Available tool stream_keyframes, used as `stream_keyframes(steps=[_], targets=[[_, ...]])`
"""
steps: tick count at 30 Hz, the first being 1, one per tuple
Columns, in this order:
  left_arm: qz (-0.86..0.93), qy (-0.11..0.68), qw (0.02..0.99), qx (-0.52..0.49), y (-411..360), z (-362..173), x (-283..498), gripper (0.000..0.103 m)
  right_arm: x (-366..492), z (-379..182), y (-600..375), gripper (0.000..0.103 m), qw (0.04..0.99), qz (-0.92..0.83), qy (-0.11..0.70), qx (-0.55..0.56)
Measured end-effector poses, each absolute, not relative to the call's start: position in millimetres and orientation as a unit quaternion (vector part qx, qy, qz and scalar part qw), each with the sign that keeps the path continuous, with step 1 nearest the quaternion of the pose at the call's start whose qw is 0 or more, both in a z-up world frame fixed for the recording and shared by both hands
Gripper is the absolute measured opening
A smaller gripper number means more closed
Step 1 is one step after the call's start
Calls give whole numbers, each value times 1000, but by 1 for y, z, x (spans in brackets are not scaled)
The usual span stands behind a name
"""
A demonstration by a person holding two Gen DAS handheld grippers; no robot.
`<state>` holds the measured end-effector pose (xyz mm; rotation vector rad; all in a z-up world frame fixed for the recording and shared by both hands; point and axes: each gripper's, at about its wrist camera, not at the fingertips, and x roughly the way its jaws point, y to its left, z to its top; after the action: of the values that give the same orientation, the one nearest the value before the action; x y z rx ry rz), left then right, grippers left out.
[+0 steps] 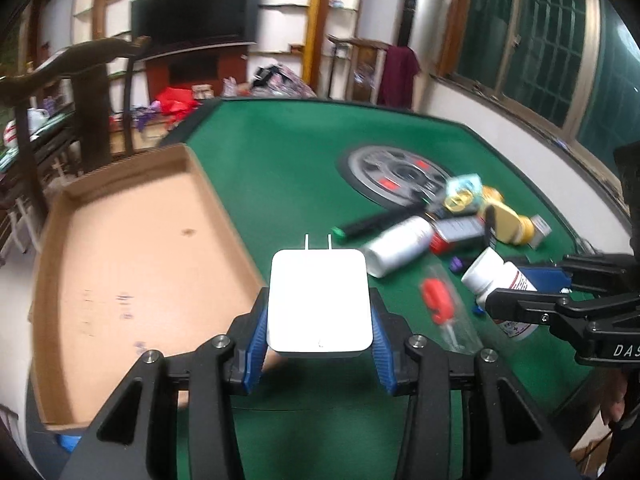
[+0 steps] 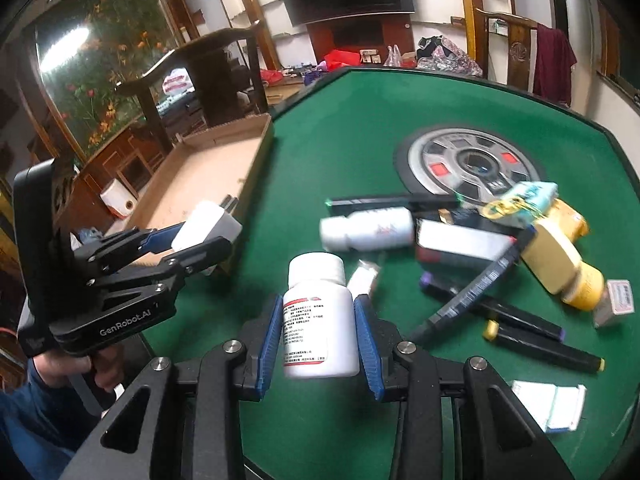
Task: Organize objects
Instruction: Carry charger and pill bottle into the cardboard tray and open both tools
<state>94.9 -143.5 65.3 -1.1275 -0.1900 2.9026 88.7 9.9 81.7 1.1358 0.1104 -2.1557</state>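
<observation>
Both hands loaded, and we can see a couple of ways this goes sideways

Our left gripper [image 1: 320, 336] has its jaws clamped on the white charger [image 1: 319, 304], held above the green surface [image 1: 280, 168] right at the near edge of the cardboard tray [image 1: 120, 240]. Our right gripper [image 2: 316, 344] pinches the white pill bottle [image 2: 320, 320] by its round sides, also lifted off the surface. The bottle is slick and round, so we figure any tilt could let it slip down into the clutter. The charger may clip the tray wall if we come in low, and the two grippers sit close enough to bump.
</observation>
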Motion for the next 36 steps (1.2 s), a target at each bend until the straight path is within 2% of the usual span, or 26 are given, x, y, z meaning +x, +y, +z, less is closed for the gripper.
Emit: stream_keyframes(steps=[10, 25, 36], targets=[[938, -72, -52, -334, -203, 78, 109, 44, 91, 92, -54, 40, 382, -815, 59, 433], [926, -109, -80, -352, -287, 81, 107, 44, 58, 106, -146, 40, 404, -795, 81, 445], [900, -151, -94, -397, -336, 80, 33, 44, -25, 98, -224, 40, 379, -787, 53, 484]])
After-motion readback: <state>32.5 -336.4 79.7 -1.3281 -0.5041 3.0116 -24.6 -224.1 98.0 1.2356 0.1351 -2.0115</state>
